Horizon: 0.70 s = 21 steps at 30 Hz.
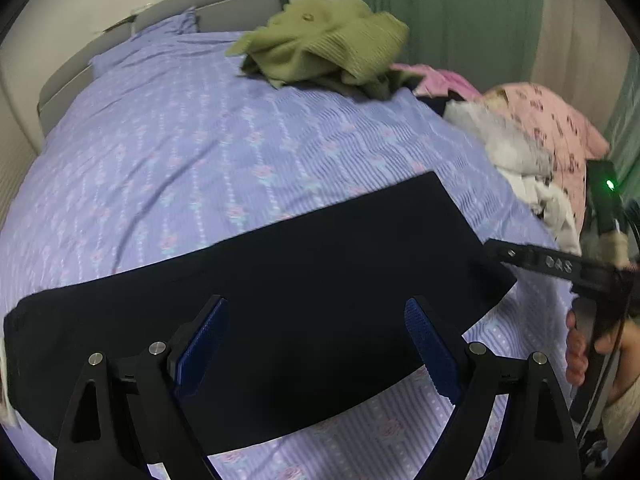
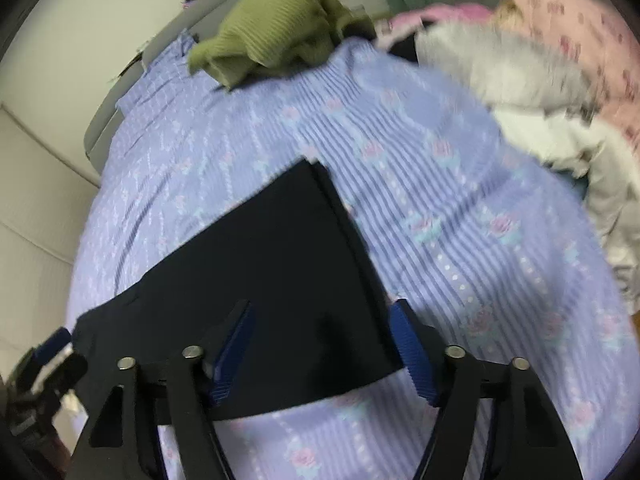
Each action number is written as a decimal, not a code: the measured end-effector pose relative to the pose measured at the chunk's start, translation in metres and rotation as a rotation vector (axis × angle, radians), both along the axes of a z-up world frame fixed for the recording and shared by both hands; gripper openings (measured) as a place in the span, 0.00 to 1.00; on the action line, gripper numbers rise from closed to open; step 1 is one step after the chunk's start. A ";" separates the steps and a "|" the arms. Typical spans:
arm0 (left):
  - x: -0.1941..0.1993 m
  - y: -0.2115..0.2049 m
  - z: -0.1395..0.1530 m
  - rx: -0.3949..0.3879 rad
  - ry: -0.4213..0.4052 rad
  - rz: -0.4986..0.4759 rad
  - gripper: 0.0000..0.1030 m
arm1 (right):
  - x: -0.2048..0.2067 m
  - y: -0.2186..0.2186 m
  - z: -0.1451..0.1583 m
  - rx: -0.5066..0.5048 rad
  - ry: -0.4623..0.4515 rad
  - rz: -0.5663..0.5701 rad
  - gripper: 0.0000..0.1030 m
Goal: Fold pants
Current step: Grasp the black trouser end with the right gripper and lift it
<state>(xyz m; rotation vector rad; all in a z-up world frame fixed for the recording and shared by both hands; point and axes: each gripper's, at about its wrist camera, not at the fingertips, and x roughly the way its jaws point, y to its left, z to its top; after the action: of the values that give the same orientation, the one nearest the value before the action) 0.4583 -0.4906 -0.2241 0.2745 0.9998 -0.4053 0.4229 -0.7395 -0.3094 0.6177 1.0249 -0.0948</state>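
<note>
The dark navy pants [image 1: 280,300] lie flat in a long folded strip on the lilac flowered bedspread [image 1: 180,140]. My left gripper [image 1: 316,344] is open and hovers over the strip's middle, holding nothing. In the right wrist view the pants [image 2: 272,264] run from the lower left up to a squared end in the middle. My right gripper [image 2: 324,344] is open above that end's near part, holding nothing. The right gripper also shows at the right edge of the left wrist view [image 1: 496,250], by the strip's right end.
A crumpled olive green garment [image 1: 324,48] lies at the far side of the bed. A heap of white [image 1: 516,152] and pink [image 1: 552,120] clothes lies at the right. A grey headboard [image 1: 224,0] and green curtain [image 1: 452,12] stand behind.
</note>
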 end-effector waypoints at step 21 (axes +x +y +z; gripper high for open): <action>-0.009 -0.023 -0.015 -0.010 0.066 -0.035 0.87 | 0.030 -0.020 -0.057 0.237 0.023 0.058 0.17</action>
<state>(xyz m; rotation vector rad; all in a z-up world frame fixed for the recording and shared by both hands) 0.4494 -0.5138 -0.2395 0.2714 1.0587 -0.4530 0.4533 -0.7596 -0.3660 0.8022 1.0844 0.0720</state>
